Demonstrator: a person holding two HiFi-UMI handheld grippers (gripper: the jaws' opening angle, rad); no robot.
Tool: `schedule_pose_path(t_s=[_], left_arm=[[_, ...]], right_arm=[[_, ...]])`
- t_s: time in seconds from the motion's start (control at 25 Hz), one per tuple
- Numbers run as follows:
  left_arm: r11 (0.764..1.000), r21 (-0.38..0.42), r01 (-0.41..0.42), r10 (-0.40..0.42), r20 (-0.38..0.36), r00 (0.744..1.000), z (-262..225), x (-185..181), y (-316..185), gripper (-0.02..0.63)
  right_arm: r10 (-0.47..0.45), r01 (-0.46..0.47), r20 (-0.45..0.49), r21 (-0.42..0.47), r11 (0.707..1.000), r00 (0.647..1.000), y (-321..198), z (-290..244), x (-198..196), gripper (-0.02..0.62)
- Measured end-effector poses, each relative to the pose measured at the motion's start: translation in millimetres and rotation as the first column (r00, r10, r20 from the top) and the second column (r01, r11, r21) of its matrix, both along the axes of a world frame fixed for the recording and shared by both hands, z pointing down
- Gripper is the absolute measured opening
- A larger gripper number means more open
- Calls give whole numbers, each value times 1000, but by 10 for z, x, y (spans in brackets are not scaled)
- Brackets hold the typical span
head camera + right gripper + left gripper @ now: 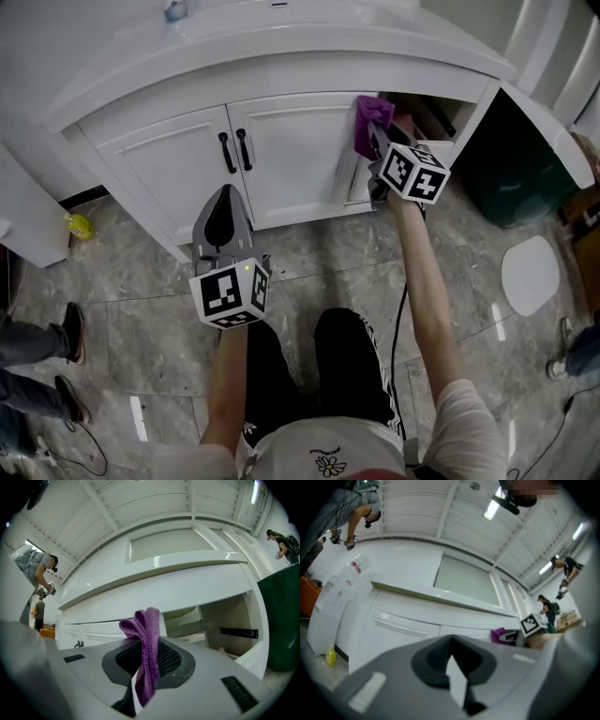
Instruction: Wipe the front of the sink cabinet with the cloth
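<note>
The cabinet (291, 159) is viewed steeply from above in the head view, with floor (141, 281) before it. Its left doors (403, 623) are faced from low and near, upward along the left gripper's (454, 663) jaws. Its open right end is faced closely in the right gripper view. The cabinet front and the cloth (370, 117) are shared by all three views.

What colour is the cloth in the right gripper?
Purple; the cloth shows best in the right gripper view, pinched by the right gripper.

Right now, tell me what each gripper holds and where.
Right gripper pinches the purple cloth at its bunched middle; left gripper, jaws shut, holds nothing.
</note>
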State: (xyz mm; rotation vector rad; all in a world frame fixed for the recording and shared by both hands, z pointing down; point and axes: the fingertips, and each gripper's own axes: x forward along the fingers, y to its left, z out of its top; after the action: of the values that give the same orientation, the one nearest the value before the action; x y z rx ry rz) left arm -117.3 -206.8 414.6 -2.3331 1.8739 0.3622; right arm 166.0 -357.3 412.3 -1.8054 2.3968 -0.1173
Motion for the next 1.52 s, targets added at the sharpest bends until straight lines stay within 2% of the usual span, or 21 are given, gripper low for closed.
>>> schedule_pose_path(t_s=[0.12,0.32,0.48,0.68,0.92,1.16,1.52], left_arm=[[1000,1,10,-10,-5,1000,12,-65,47,5],[1000,8,18,-18,-6,1000,25,-164,122,5],[1000,15,7,-8,3,1000,19,-213,151,5],[999,32,20,-20,-8,1000,-20,-327,221,5],[999,26,33,-33,-9,999,35,-434,264,5],[1000,14,24,-24,3,1000,73,-397,261,5],[999,9,36,-36,10,999,75,-426,264,5]], right_arm=[[-107,106,51,25,994,993,171,-8,-412,54],[-270,267,130,38,963,954,305,88,-1221,54],[-353,353,123,23,935,927,267,207,-1799,54],[-392,392,83,9,920,916,142,300,-2254,54],[-386,387,69,1,922,920,56,342,-2415,54],[-379,380,55,-1,925,924,26,374,-2386,54],[-321,322,20,-11,947,947,-96,469,-2241,54]])
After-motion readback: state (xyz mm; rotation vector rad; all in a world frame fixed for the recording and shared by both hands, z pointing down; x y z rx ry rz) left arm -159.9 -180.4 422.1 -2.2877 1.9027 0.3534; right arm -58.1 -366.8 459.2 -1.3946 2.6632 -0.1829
